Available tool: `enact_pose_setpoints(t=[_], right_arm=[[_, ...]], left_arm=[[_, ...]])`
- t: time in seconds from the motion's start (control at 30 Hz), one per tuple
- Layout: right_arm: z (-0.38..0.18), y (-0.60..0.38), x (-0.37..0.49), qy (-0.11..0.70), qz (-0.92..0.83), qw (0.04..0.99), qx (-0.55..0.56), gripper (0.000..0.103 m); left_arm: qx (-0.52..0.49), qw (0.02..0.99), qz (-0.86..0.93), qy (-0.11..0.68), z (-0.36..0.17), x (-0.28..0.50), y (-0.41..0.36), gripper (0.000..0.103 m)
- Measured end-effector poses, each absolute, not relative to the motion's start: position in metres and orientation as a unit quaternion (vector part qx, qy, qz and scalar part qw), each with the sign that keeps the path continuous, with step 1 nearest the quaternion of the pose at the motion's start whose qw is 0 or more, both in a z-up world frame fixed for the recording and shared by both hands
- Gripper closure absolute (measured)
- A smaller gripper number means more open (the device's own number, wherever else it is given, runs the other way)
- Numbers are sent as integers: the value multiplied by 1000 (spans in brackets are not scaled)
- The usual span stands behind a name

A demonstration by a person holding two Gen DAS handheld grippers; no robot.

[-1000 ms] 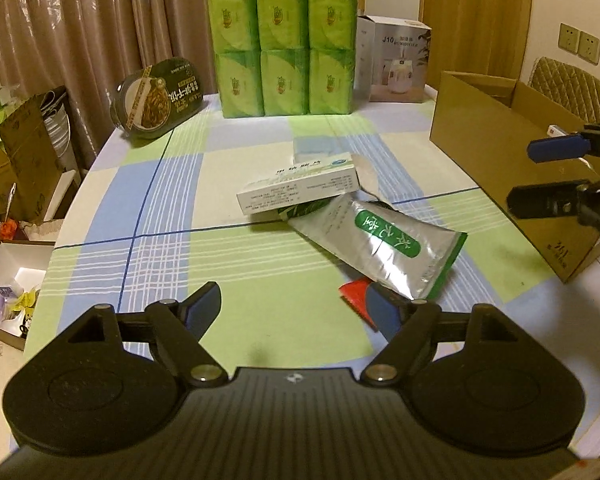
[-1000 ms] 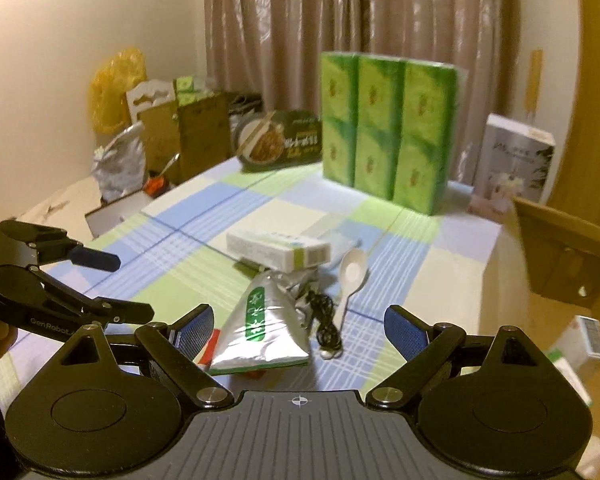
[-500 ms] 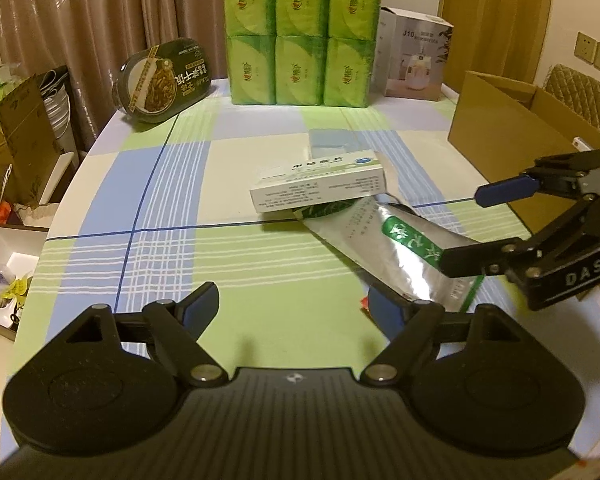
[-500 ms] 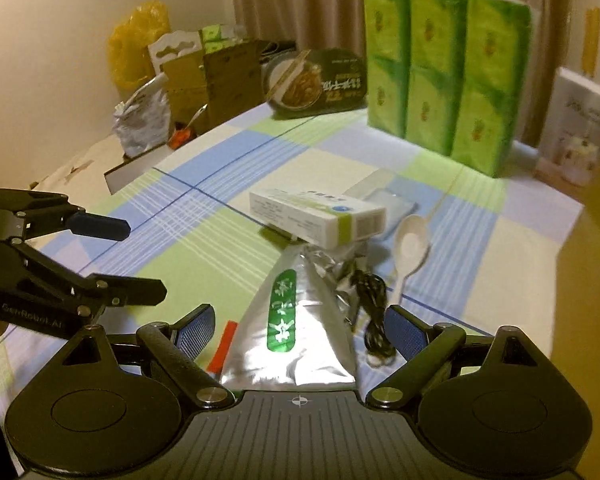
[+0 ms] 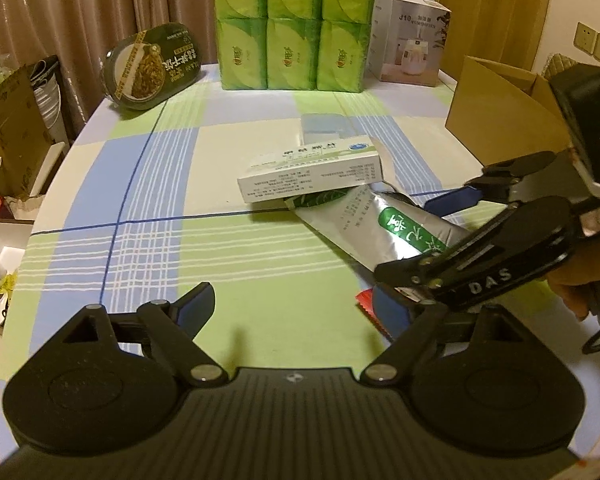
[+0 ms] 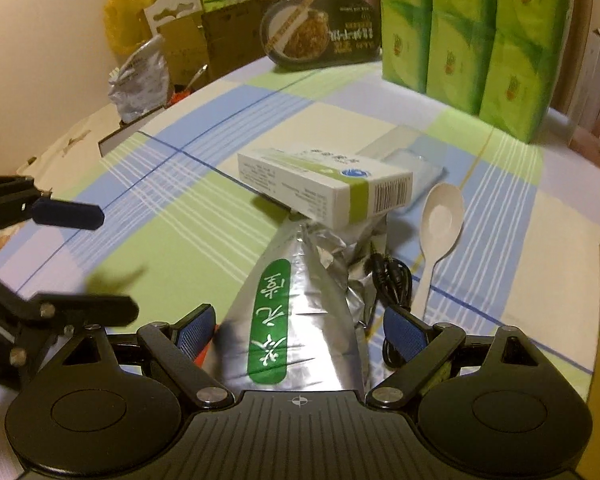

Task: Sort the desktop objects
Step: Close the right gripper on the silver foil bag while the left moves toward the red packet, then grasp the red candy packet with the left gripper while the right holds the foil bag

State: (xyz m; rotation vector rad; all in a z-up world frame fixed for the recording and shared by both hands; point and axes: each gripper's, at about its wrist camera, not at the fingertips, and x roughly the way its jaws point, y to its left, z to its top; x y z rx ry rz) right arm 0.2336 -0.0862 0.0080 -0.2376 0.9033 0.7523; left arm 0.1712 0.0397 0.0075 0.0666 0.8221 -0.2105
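Checkered counter point(image 6: 148, 240) carrying clutter; right tongs point(image 6: 300, 332) gaping wide, straddling foil pouch point(image 6: 296, 320); left tongs point(image 5: 296, 308) hovering spread, gripping nothing.

Box point(image 6: 324, 184) atop pouch point(image 6: 296, 320) far end; spoon point(image 6: 440, 232), cable point(image 6: 392, 284) right of pouch.

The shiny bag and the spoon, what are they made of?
The bag looks like metal foil: silver, crinkled, mirror-shiny, with a green label. The spoon looks like plastic, perhaps melamine: plain white, smooth, with a soft sheen.
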Motion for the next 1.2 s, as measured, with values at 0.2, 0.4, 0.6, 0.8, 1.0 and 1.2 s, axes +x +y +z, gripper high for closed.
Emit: enact_pose_setpoints(t=[0.2,0.4,0.6,0.8,1.0,1.2], right_arm=[[9,-85,240,440,351,820,-108,45],[13,-99,239,451,342,818,-99,49],[23,-121,230,464,340,814,-83,54],[33,-138,213,463,337,815,-85,61],[25,-147,206,477,330,808,-105,62],[25,-155,205,478,328,807,-113,62]], left_arm=[[38,905,-121,406,2,170,31,20],[61,895,-150,415,-5,170,21,20],[126,885,-200,401,-12,169,-5,21],[183,869,-244,391,-26,179,-26,23],[197,858,-270,389,-37,194,-39,29],[199,854,-283,389,-36,204,-42,32]])
